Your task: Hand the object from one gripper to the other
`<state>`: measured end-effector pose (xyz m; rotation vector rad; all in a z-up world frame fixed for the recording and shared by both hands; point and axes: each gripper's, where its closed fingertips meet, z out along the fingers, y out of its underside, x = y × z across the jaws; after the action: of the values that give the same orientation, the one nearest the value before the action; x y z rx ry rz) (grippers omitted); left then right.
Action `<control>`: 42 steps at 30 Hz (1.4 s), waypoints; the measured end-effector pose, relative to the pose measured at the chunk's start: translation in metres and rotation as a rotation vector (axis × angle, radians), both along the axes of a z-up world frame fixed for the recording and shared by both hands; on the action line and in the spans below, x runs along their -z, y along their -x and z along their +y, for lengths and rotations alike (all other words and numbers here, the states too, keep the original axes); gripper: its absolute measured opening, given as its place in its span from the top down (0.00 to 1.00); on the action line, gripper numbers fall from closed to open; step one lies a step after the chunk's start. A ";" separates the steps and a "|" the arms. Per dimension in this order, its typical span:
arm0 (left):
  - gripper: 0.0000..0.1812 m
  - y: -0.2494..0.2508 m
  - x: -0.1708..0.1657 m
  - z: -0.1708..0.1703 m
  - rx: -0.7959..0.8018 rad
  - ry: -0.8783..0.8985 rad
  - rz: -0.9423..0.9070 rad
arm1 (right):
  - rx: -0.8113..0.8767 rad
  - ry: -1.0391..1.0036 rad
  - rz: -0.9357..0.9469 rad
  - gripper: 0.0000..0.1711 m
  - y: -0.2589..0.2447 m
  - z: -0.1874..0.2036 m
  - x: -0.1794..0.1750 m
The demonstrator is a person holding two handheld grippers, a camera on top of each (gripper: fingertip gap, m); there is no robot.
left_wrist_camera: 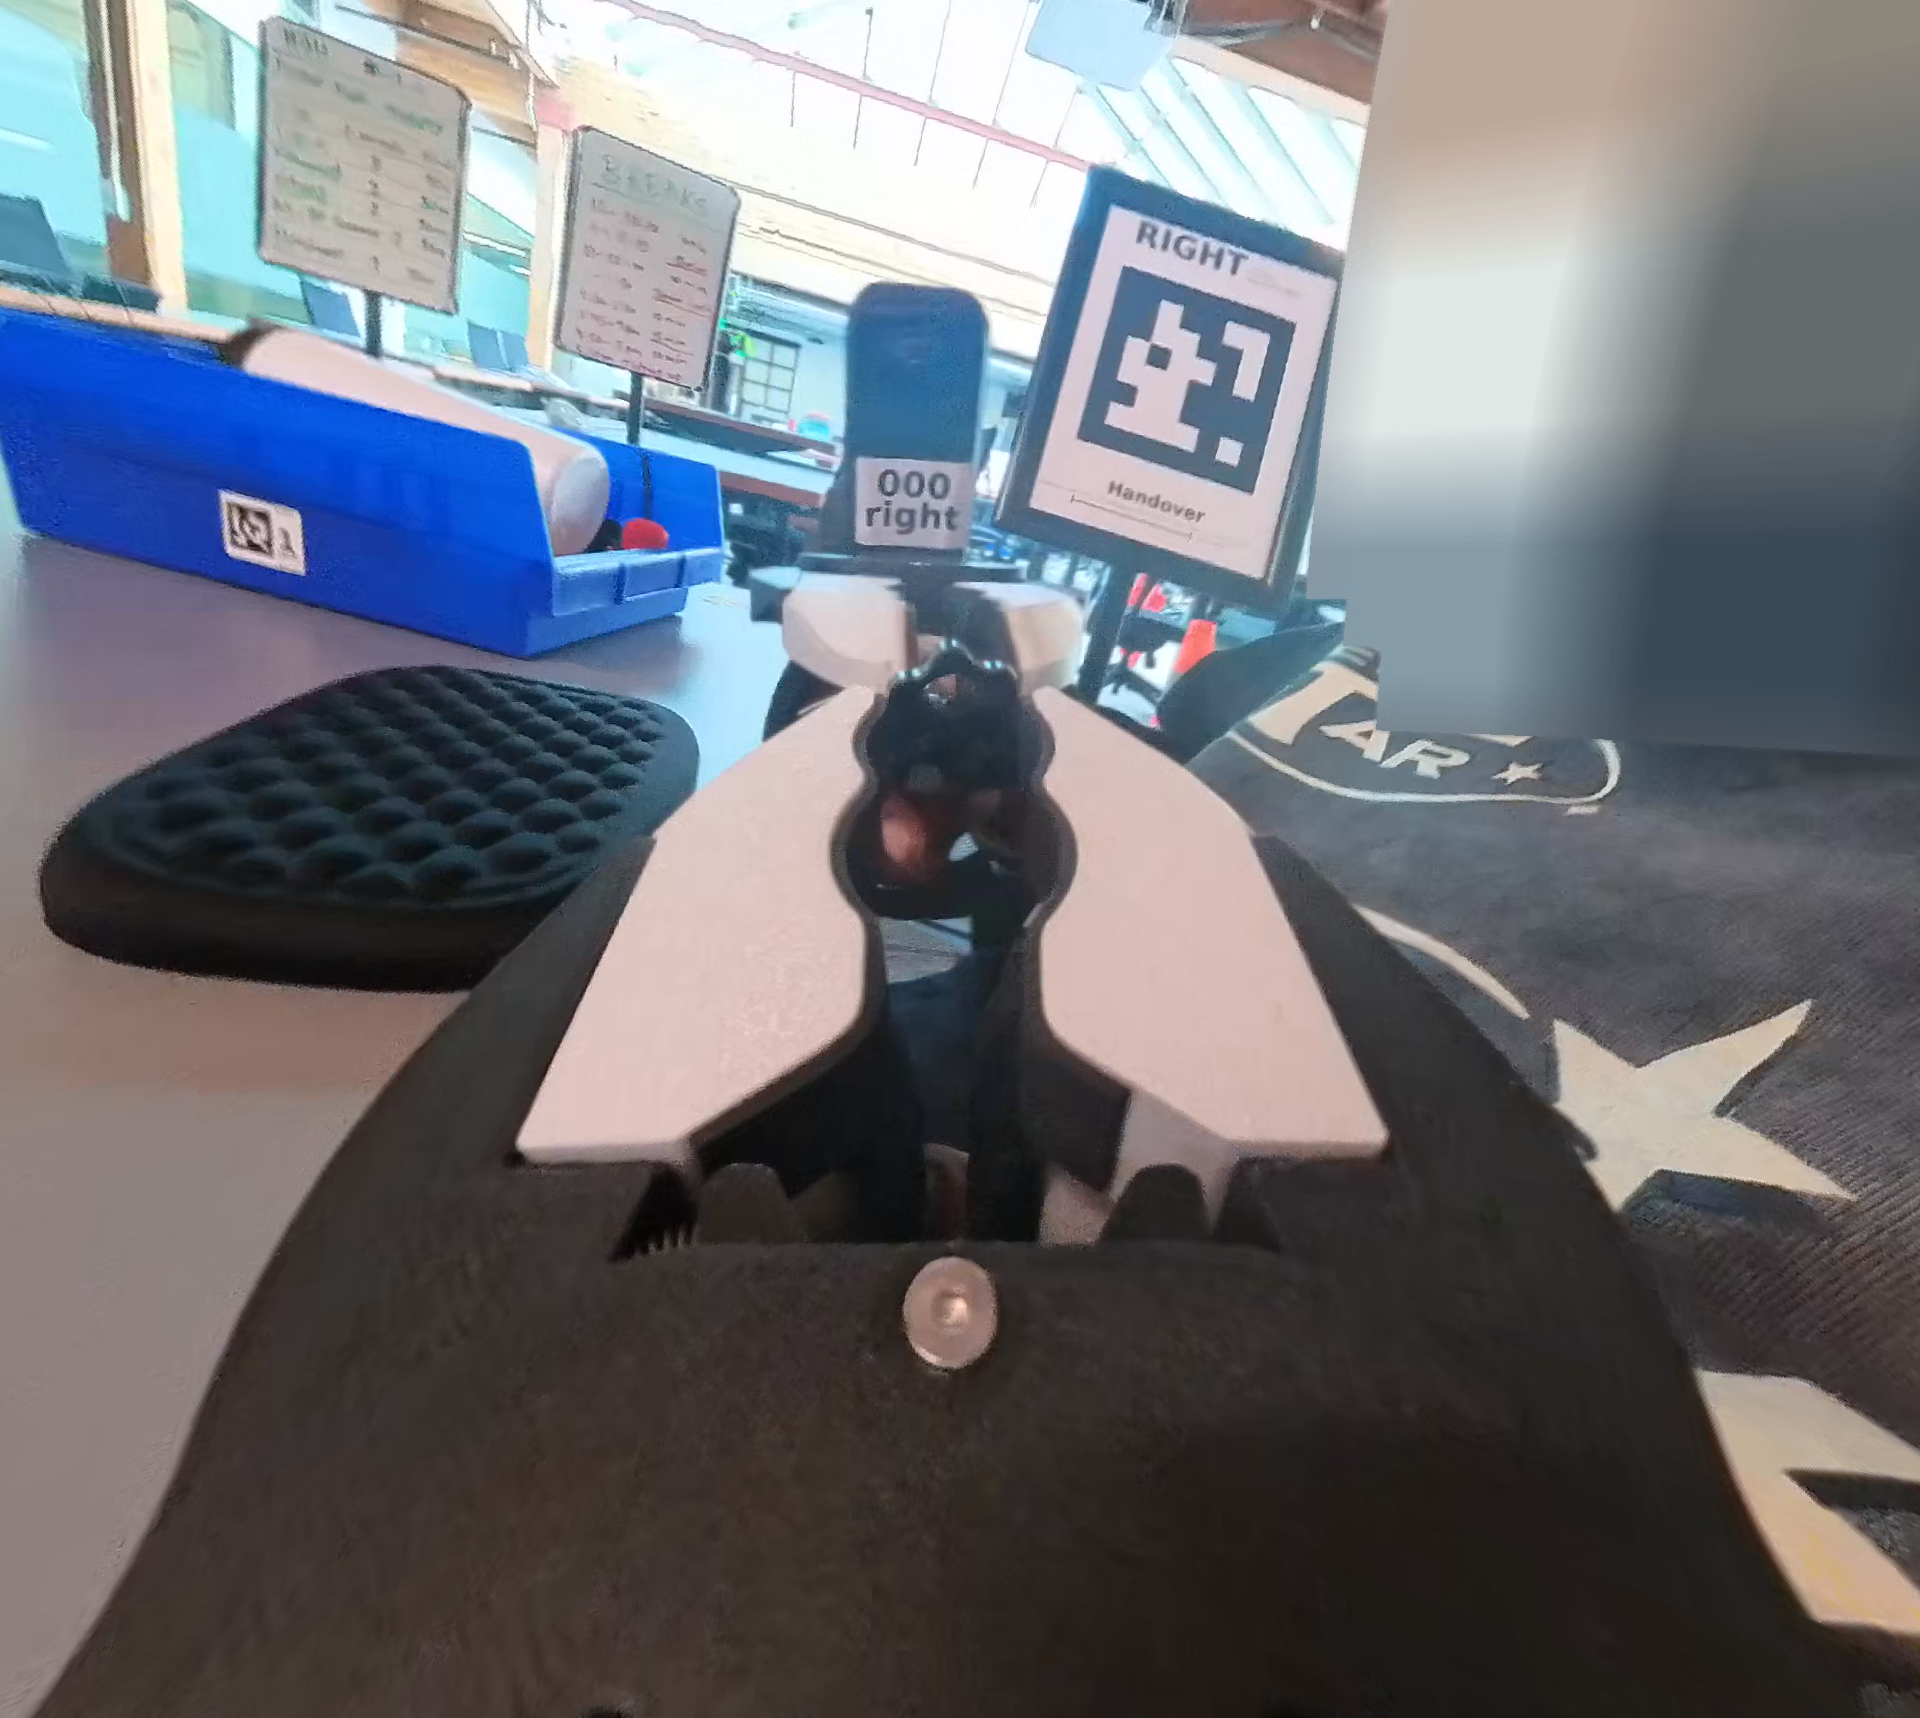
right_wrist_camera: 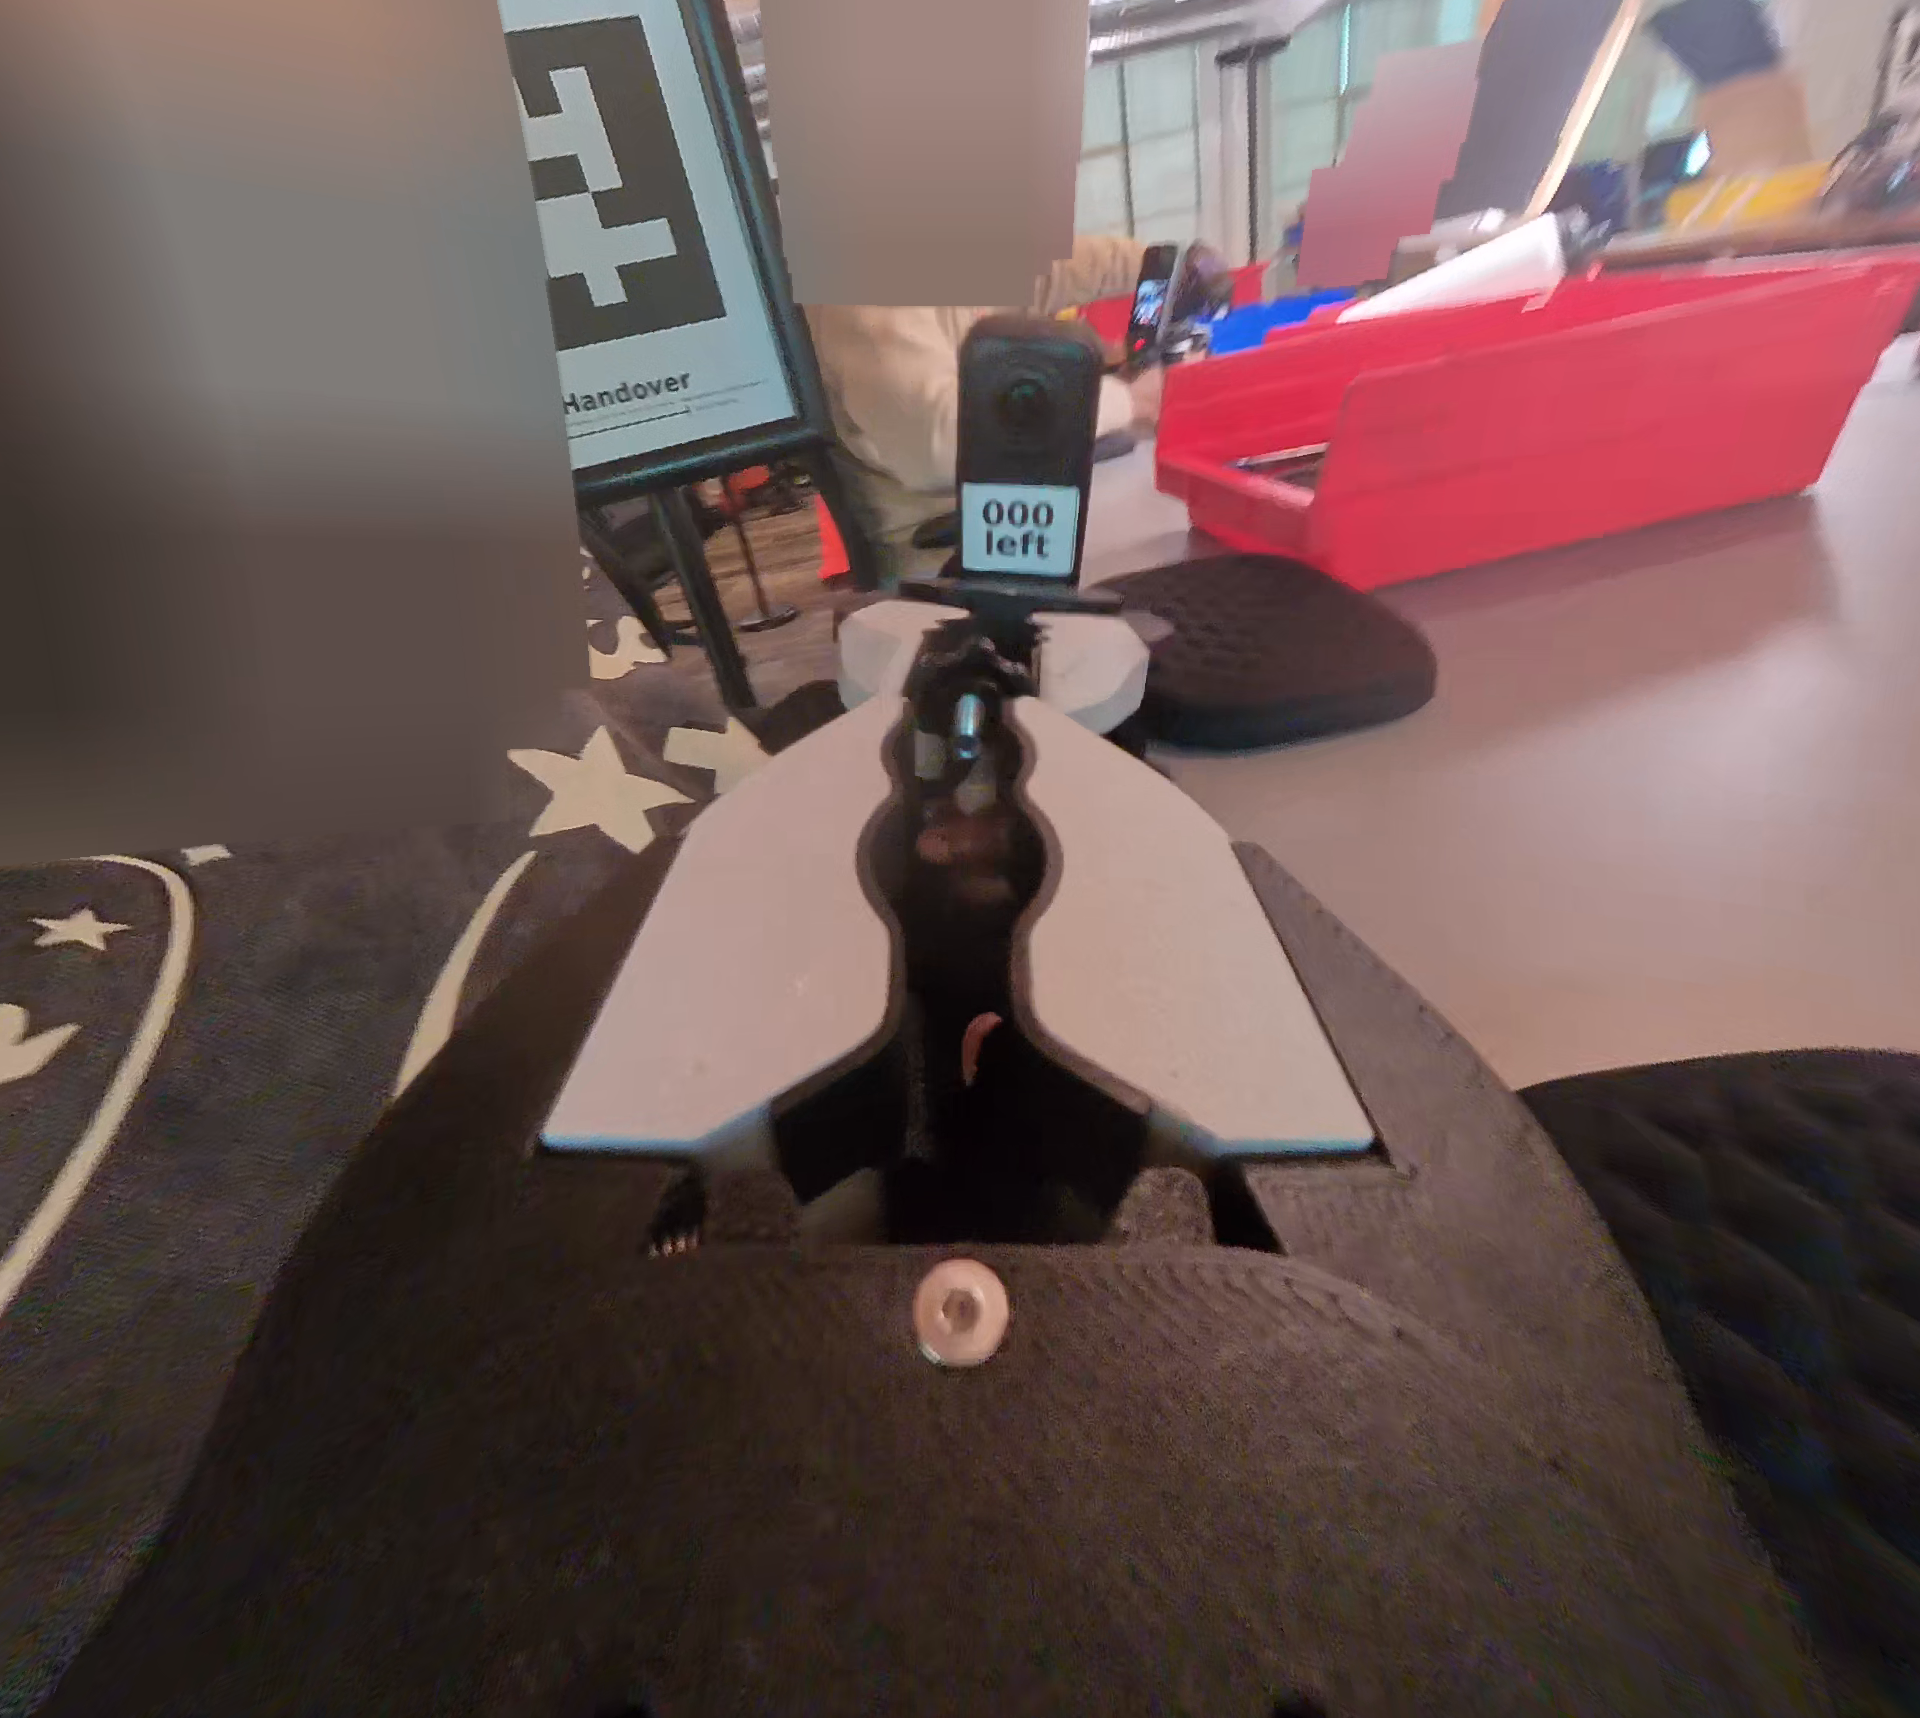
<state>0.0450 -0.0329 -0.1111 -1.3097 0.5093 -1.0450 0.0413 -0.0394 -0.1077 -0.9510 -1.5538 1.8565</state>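
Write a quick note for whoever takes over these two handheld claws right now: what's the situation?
Left gripper: jaws shut on the small black object.
Right gripper: faces the left one tip to tip; its jaws also look shut on the same object.
Done: both grippers are on the object, held in the air between them.
Left: one gripper must open and back off. Which one is the giver, the pictures do not show.
The blue bin and black pad sit off to the side.

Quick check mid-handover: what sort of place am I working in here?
Probably an open workshop or lab floor set up for recording data, not a home. The signs: a blue parts bin on the grey table, framed marker boards on stands, and handwritten whiteboards under exposed timber beams with a ceiling projector.
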 end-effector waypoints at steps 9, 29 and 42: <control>0.87 -0.001 0.003 -0.001 0.079 0.095 -0.066 | 0.228 -0.570 0.334 0.89 -0.001 -0.001 0.003; 0.81 -0.002 -0.003 -0.004 0.045 -0.010 -0.041 | 0.150 -0.386 0.206 0.97 0.000 0.000 0.002; 0.87 -0.003 0.001 0.002 -0.125 -0.157 0.150 | -0.048 0.082 -0.078 0.96 0.000 0.002 0.003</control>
<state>0.0478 -0.0313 -0.1117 -1.2686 0.6024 -0.7915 0.0414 -0.0377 -0.1102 -1.0425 -1.5689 1.9502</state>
